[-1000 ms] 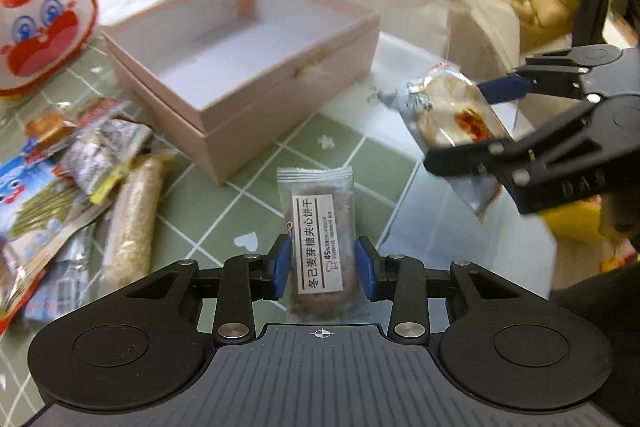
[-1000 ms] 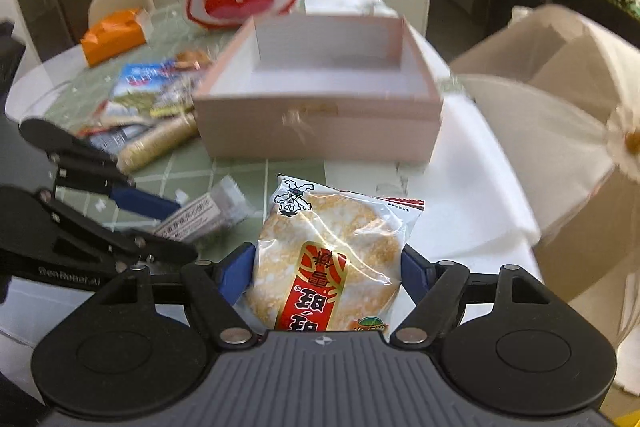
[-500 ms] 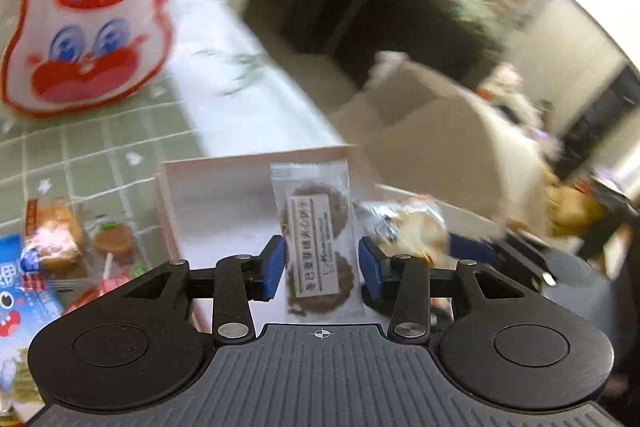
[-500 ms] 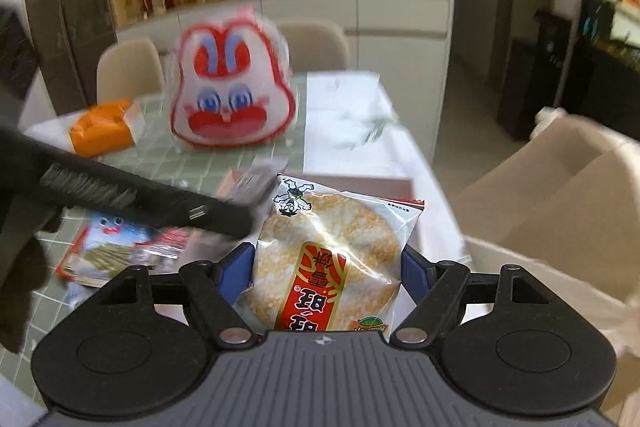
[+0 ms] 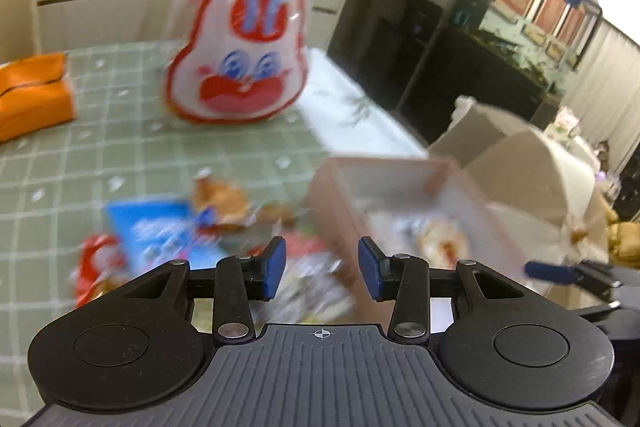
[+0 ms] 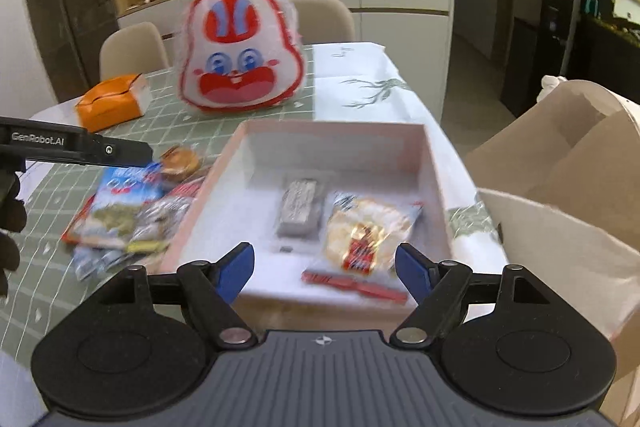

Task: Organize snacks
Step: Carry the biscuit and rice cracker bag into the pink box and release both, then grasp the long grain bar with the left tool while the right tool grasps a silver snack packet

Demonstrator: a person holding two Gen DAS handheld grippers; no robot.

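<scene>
The pink box [image 6: 436, 179] stands open on the table and shows blurred in the left wrist view [image 5: 332, 203]. Inside it lie a grey biscuit pack [image 6: 300, 207] and a round rice cracker pack [image 6: 366, 229], also seen in the left wrist view [image 5: 440, 241]. My right gripper [image 6: 324, 269] is open and empty above the box's near wall. My left gripper [image 5: 320, 267] is open and empty, left of the box, over the loose snacks [image 5: 160, 239]. The snack pile [image 6: 128, 211] lies left of the box.
A big rabbit-face bag [image 6: 240, 55] stands at the back of the green checked table [image 6: 48, 267]. An orange tissue pack [image 6: 112, 103] lies back left. A beige cardboard box [image 6: 560, 187] stands to the right, off the table.
Both grippers have opened and let go of their packs, which now lie in the pink box. The left gripper has swung away to the left, over the snack pile.
</scene>
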